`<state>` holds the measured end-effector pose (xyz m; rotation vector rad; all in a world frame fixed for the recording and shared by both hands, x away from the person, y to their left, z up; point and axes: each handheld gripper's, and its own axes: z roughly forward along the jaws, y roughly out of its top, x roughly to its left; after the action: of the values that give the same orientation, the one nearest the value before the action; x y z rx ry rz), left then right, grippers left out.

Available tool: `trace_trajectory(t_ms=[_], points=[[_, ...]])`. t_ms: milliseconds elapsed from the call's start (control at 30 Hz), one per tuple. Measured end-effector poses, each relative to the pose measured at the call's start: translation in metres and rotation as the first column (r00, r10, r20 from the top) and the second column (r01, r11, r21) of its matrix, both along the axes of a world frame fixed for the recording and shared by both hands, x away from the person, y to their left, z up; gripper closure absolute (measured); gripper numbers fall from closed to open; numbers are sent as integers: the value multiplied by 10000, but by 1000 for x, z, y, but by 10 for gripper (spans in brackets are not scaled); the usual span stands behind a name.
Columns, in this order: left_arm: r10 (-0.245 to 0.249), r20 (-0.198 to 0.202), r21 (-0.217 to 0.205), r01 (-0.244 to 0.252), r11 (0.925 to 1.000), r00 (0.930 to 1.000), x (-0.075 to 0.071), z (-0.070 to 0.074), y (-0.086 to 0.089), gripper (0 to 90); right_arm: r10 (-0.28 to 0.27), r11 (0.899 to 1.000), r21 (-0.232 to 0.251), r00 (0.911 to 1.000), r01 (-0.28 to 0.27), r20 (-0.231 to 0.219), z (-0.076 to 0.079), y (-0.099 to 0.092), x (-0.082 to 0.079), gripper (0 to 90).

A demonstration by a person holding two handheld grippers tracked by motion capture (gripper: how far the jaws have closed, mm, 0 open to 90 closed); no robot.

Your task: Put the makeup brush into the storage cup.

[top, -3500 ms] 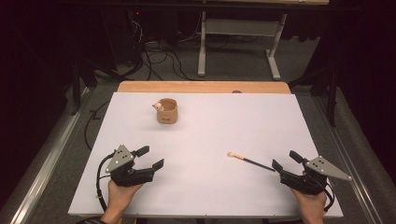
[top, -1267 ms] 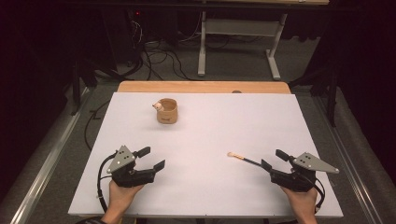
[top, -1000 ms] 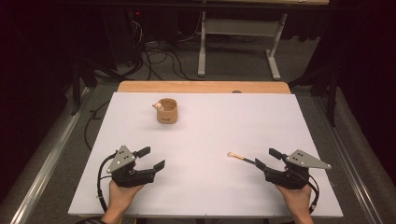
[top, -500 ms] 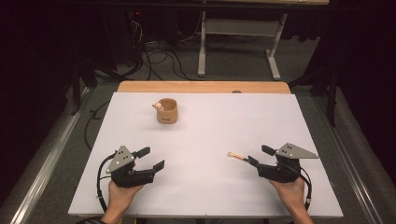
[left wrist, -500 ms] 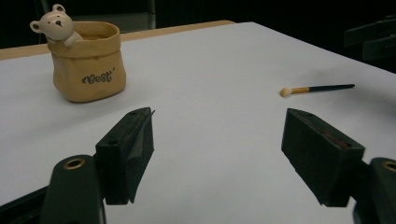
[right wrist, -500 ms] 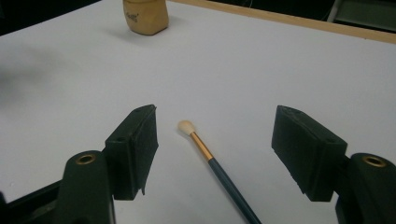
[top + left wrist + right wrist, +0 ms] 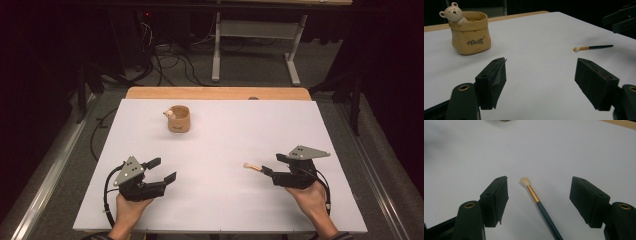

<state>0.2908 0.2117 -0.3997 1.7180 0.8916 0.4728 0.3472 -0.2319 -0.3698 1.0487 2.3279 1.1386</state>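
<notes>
While both spread: two claws, left claw [image 7: 162,170], right claw [image 7: 539,202]; one brush [image 7: 537,201], one pot [image 7: 178,119].

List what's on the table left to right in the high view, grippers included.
left gripper → tan bear pot → brush → right gripper, whose open jaws straddle the brush's dark handle, so only the pale tip sticks out to its left.

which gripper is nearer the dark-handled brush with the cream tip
Right. The right gripper straddles the dark-handled brush, jaws open; the left gripper sits far across the table.
</notes>
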Motion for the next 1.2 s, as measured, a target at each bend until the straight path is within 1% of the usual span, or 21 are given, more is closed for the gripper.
trace_trajectory(t_ms=[33, 67, 133, 167, 267, 333, 467, 567, 600, 633, 667, 700, 733, 767, 800, 1000, 1067, 1100, 1133, 1167, 1200], points=[[-9, -1, -1, 9, 10000, 10000, 0, 0, 0, 260, 43, 9997, -222, 9999, -47, -152, 2, 3, 3, 328], [-13, 0, -2, 13, 10000, 10000, 0, 0, 0, 260, 43, 9997, -222, 9999, -47, -152, 2, 3, 3, 328], [-30, 4, -15, 30, 10000, 10000, 0, 0, 0, 260, 123, 9992, -389, 9997, -132, -234, 5, 5, 4, 338], [-30, 5, -10, 30, 10000, 10000, 0, 0, 0, 260, 222, 9979, -595, 9992, -242, -339, 7, 7, 6, 344], [-40, -2, -4, 40, 10000, 10000, 0, 0, 0, 259, 303, 9967, -743, 9987, -332, -400, 9, 10, 8, 350], [-48, -2, -3, 48, 10000, 10000, 0, 0, 0, 259, 474, 9946, -896, 9971, -527, -603, 11, 13, 10, 380], [-45, -9, -3, 45, 10000, 10000, 0, 0, 0, 260, 613, 9915, -1093, 9949, -699, -805, 12, 15, 13, 389], [-44, -14, -1, 44, 10000, 10000, 0, 0, 0, 259, 714, 9873, -1328, 9899, -876, -1223, 15, 18, 17, 389], [-45, -14, 3, 45, 10000, 10000, 0, 0, 0, 259, 714, 9873, -1328, 9899, -876, -1223, 15, 18, 17, 389], [-49, -16, 6, 49, 10000, 10000, 0, 0, 0, 259, 724, 9850, -1457, 9879, -924, -1373, 15, 19, 19, 383], [-48, -17, -1, 48, 10000, 10000, 0, 0, 0, 259, 831, 9833, -1494, 9870, -1036, -1377, 15, 19, 20, 375], [-51, -13, -4, 51, 10000, 10000, 0, 0, 0, 259, 903, 9822, -1501, 9842, -1133, -1520, 15, 18, 22, 366], [-55, -13, 0, 55, 10000, 10000, 0, 0, 0, 259, 903, 9822, -1501, 9842, -1133, -1520, 15, 18, 22, 366], [-59, -16, 7, 59, 10000, 10000, 0, 0, 0, 259, 879, 9826, -1462, 9806, -1143, -1753, 15, 19, 23, 361], [-62, -17, 17, 62, 10000, 10000, 0, 0, 0, 259, 879, 9748, -1872, 9801, -1214, -1778, 15, 19, 24, 365], [-77, -23, 56, 78, 10000, 10000, 0, 0, -1, 259, 917, 9697, -2073, 9789, -1296, -1827, 17, 18, 26, 377], [-78, -19, 54, 78, 10000, 10000, 0, 0, -1, 259, 877, 9661, -2236, 9788, -1289, -1851, 19, 18, 28, 379], [-79, -15, 58, 79, 10000, 10000, 0, 0, -1, 259, 826, 9630, -2370, 9773, -1286, -1951, 19, 18, 29, 383], [-77, -15, 55, 77, 10000, 10000, 0, 0, -1, 259, 826, 9630, -2370, 9773, -1286, -1951, 19, 18, 29, 383], [-76, -13, 55, 76, 10000, 10000, 0, 0, -1, 259, 753, 9570, -2611, 9775, -1263, -1968, 20, 18, 30, 393], [-75, -12, 55, 75, 10000, 10000, 0, 0, 0, 259, 753, 9570, -2611, 9775, -1263, -1968, 20, 18, 30, 393]])
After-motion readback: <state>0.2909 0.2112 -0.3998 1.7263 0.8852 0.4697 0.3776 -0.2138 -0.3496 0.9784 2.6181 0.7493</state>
